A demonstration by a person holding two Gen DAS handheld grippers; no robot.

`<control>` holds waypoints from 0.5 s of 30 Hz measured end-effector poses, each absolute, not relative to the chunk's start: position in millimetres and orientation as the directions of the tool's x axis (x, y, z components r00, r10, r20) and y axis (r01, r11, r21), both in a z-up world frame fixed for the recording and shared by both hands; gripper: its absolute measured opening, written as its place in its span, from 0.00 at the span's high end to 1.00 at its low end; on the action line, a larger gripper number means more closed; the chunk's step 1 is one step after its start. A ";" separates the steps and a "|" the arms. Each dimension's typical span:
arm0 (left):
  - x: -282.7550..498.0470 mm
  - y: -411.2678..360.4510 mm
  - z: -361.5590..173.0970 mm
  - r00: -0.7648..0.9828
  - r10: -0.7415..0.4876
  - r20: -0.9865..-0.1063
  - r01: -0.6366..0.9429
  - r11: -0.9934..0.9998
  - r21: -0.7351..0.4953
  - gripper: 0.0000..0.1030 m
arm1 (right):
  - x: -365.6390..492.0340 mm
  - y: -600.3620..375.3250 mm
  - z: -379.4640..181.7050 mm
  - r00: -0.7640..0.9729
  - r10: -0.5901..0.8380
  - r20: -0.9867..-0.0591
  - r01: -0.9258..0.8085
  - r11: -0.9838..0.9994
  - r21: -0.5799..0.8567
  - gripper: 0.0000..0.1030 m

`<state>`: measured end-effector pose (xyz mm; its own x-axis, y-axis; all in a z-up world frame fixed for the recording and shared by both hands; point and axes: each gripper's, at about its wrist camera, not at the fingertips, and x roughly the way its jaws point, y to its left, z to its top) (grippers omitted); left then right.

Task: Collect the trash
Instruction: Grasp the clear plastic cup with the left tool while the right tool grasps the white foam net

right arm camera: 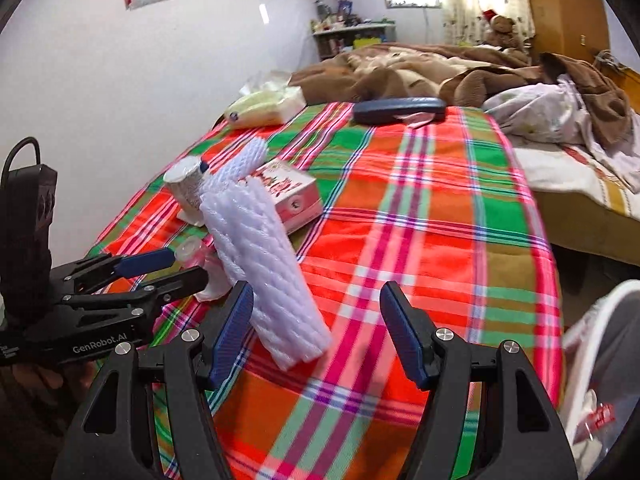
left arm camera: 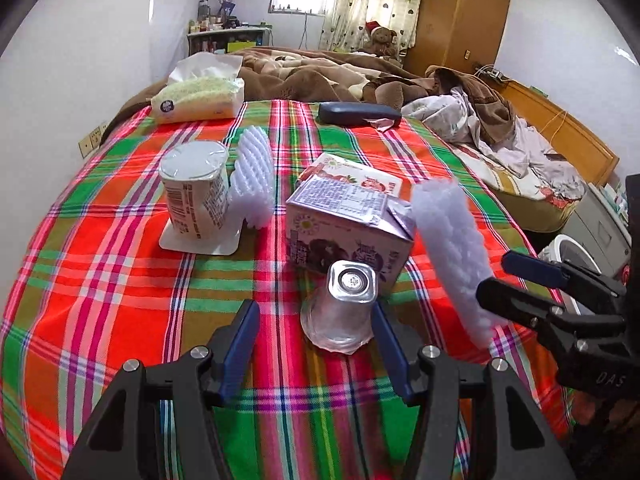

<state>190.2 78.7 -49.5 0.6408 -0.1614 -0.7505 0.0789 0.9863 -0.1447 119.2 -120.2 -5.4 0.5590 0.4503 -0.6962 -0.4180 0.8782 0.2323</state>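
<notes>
On the plaid cloth stand an upside-down clear plastic cup, a purple milk carton, a white yogurt cup and a white foam net. My left gripper is open, its jaws either side of the clear cup, not touching. A second white foam net lies tilted just ahead of my right gripper, which is open and empty, its left finger beside the net. In the left wrist view the right gripper is at the right, next to that net.
A tissue pack and a dark case lie at the cloth's far end, before a bed with brown blankets. A pink carton lies beyond the net. A white bin with a bag stands off the right edge.
</notes>
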 end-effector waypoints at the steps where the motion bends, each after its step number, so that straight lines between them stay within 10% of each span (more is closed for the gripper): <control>1: 192.8 80.0 -50.5 0.639 -0.162 -0.752 0.078 0.986 -0.147 0.44 | 121.0 -118.1 -6.4 0.550 0.457 -0.699 -0.427 0.873 0.235 0.35; 15: 206.4 99.9 -58.7 0.635 -0.169 -0.754 0.013 0.978 -0.208 0.45 | 139.0 -96.2 -20.0 0.503 0.419 -0.756 -0.449 0.874 0.187 0.35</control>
<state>206.4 99.9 -58.7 0.6351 -0.1687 -0.7537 0.0127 0.9780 -0.2082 139.0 -96.2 -20.0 0.5028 0.4194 -0.7558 -0.4486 0.8740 0.1865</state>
